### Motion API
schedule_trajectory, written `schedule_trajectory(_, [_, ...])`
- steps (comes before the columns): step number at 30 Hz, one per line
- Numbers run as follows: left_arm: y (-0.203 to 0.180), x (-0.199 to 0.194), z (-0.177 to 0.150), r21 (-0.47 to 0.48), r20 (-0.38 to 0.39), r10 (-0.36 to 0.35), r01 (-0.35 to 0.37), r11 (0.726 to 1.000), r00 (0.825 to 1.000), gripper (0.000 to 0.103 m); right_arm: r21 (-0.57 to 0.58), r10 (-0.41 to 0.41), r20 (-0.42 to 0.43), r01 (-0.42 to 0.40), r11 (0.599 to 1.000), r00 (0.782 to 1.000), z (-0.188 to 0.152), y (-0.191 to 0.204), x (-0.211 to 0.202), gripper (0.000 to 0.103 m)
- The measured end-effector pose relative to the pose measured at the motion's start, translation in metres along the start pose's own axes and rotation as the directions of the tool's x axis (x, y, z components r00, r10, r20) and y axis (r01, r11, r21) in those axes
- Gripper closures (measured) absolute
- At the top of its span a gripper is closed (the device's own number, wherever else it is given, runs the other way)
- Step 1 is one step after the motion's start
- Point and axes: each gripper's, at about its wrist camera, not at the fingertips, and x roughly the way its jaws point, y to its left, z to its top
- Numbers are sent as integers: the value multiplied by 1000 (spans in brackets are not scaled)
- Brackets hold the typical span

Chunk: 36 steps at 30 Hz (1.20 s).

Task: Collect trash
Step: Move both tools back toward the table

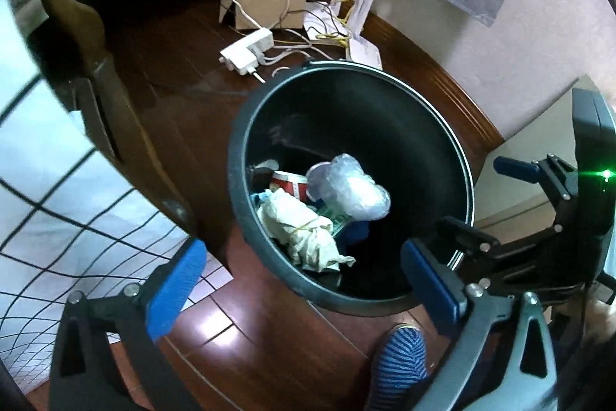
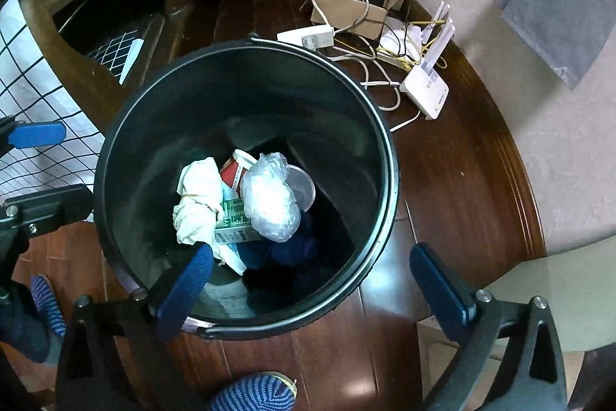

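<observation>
With both the left tongs (image 1: 304,280) and right tongs (image 2: 312,287) released wide and empty above the round black plastic bin (image 2: 115,149), the crumpled white paper (image 2: 198,207) and clear plastic bag (image 2: 269,203) lie inside it, so lift both tongs straight clear of its rim.

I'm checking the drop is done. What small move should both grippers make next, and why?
Probably lift both away from the bin. The left gripper and right gripper are open and empty above it, while the wad and bag already lie inside.
</observation>
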Motion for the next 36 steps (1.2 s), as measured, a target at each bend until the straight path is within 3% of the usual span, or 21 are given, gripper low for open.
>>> schedule_trajectory(11, [4,-28,-8,6,47,39,-40,999,998,1,26,16,51,-18,999,999,3,1,-30,0])
schedule_trajectory(19, [8,-75,-10,-22,134,63,-60,998,989,1,28,7,162,-11,1000,987,11,8,-87,0])
schedule_trajectory(30, [38,-146,-22,-104,256,127,-103,989,958,1,-12,53,278,-52,999,959,21,41,-138,0])
schedule_trajectory(36, [66,-184,-27,-181,322,212,-160,970,923,1,-45,98,334,-87,995,937,46,71,-158,0])
